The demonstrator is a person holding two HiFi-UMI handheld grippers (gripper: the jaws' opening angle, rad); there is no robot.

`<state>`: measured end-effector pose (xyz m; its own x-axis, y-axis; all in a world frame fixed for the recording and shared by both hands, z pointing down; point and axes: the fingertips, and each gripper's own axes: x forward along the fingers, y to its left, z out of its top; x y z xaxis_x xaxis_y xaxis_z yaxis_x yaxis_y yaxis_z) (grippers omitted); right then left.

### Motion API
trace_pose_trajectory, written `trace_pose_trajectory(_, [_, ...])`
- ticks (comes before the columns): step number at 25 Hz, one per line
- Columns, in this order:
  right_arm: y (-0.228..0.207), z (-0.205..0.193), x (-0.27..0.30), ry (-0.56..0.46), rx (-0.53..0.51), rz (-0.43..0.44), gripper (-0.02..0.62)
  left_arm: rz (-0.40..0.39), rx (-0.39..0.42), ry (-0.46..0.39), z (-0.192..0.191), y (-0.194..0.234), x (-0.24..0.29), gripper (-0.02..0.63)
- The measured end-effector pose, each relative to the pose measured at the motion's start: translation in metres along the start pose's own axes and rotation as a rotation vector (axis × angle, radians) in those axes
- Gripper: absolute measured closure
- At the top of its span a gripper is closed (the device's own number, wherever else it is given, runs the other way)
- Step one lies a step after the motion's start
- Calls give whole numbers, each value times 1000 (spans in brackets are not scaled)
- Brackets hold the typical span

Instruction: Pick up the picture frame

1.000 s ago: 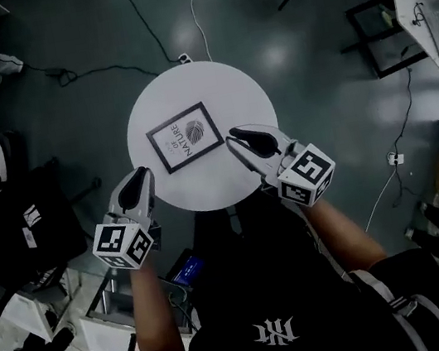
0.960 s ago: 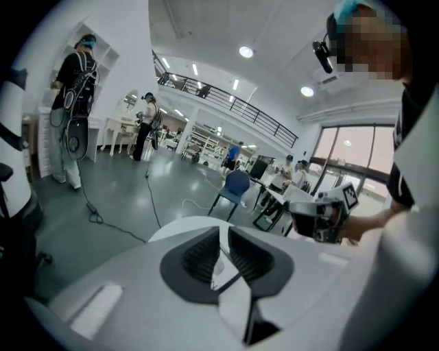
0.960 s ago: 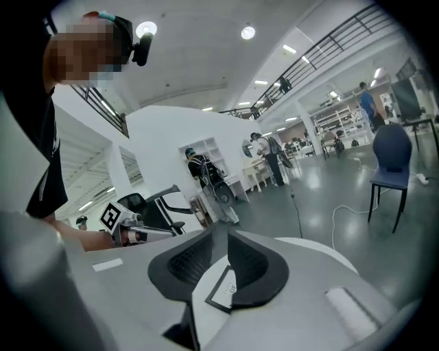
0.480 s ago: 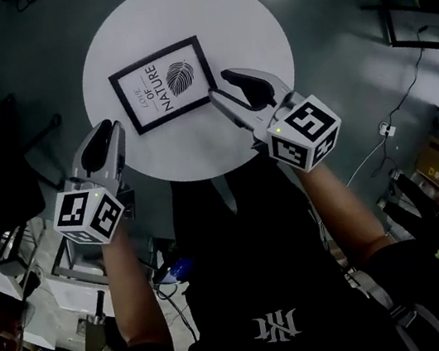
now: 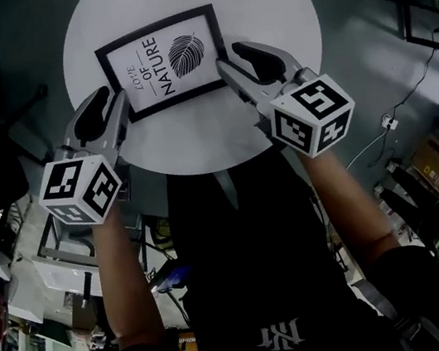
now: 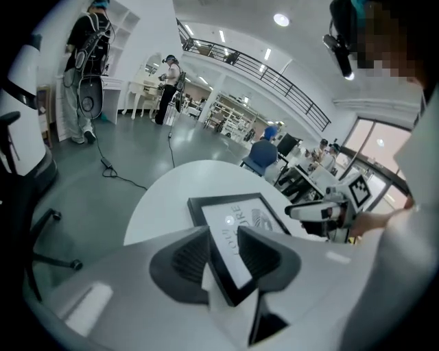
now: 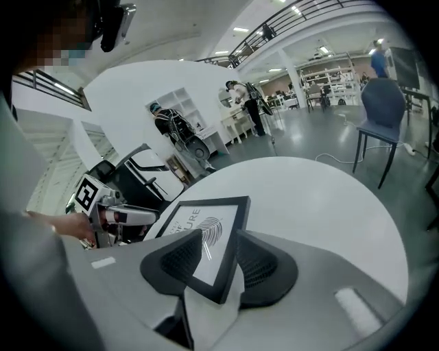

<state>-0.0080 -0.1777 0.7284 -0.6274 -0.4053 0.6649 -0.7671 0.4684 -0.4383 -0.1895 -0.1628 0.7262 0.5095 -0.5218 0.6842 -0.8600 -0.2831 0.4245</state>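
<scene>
Both grippers have come down toward the round white table (image 5: pixel 257 4) since a second ago, and the picture frame (image 5: pixel 164 62) now lies flat at the upper middle of the head view. Left gripper (image 5: pixel 112 104) and right gripper (image 5: pixel 232 57) are opening wide, gripping nothing, each with a near corner of the frame showing between its jaws. Thin black moulding, square-edged and stiff; the glossy leaf-print face catches a ceiling light. Light but breakable, I'd guess, and apt to slide on that smooth top, so the side rails look the safest hold.

Left claw (image 6: pixel 223 232) is opening, jaws astride a corner of the picture frame (image 6: pixel 241 214)
</scene>
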Motion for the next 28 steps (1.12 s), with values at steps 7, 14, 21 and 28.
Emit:
trace_pose_trajectory(7, [-7, -11, 14, 44, -22, -38, 449, 49, -7, 65, -15, 13, 8, 479])
trace_pose_trajectory(14, [-12, -17, 21, 72, -48, -81, 459, 56, -9, 92, -24, 10, 16, 479])
trace_pose_trajectory(21, [-13, -19, 20, 76, -56, -107, 485, 60, -12, 94, -24, 8, 18, 479])
trace_pose_trajectory(28, [-13, -20, 21, 67, -52, -126, 500, 102, -21, 91, -25, 10, 18, 498])
